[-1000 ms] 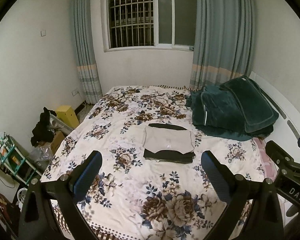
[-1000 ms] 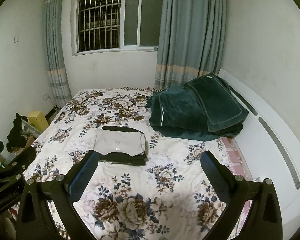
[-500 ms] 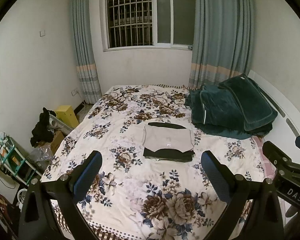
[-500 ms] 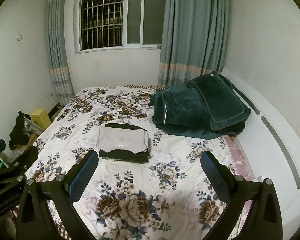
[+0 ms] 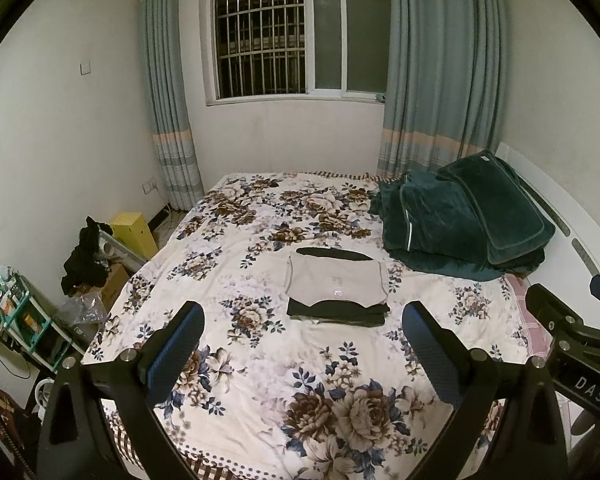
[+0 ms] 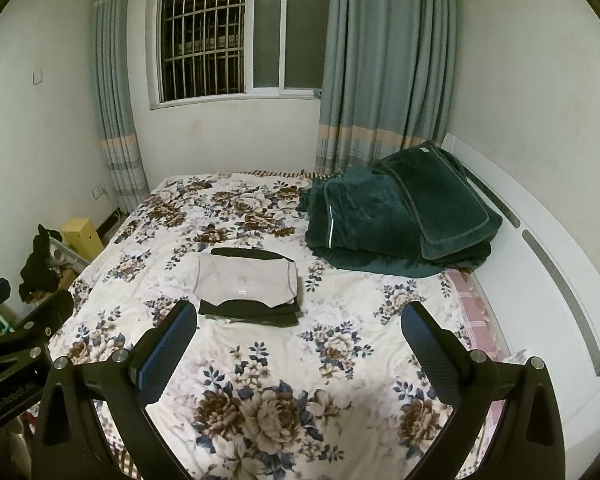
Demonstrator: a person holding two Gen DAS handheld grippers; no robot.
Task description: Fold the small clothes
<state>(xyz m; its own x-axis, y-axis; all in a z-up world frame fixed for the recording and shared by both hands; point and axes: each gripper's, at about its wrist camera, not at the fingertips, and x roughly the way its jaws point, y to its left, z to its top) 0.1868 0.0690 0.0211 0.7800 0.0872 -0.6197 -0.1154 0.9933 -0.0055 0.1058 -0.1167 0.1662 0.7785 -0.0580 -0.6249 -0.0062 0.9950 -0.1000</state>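
Observation:
A small stack of folded clothes lies on the middle of the floral bedspread [image 5: 260,360]: a folded grey garment [image 5: 336,283] on top of folded dark garments [image 5: 336,312]. The grey garment also shows in the right wrist view [image 6: 246,278], on the same dark pile [image 6: 248,312]. My left gripper [image 5: 302,344] is open and empty, held above the near part of the bed, well short of the stack. My right gripper [image 6: 300,344] is open and empty too, beside it to the right.
A heap of dark green blankets [image 5: 464,220] lies at the bed's far right by the white headboard [image 6: 540,264]. Left of the bed stand a yellow box [image 5: 136,232], black clothing [image 5: 84,256] and a shelf rack [image 5: 20,320]. Window and curtains are behind.
Both grippers have drawn slightly back and up from the bed, so the stack sits a little higher in both views. Both stay open and empty. The clothes have not moved.

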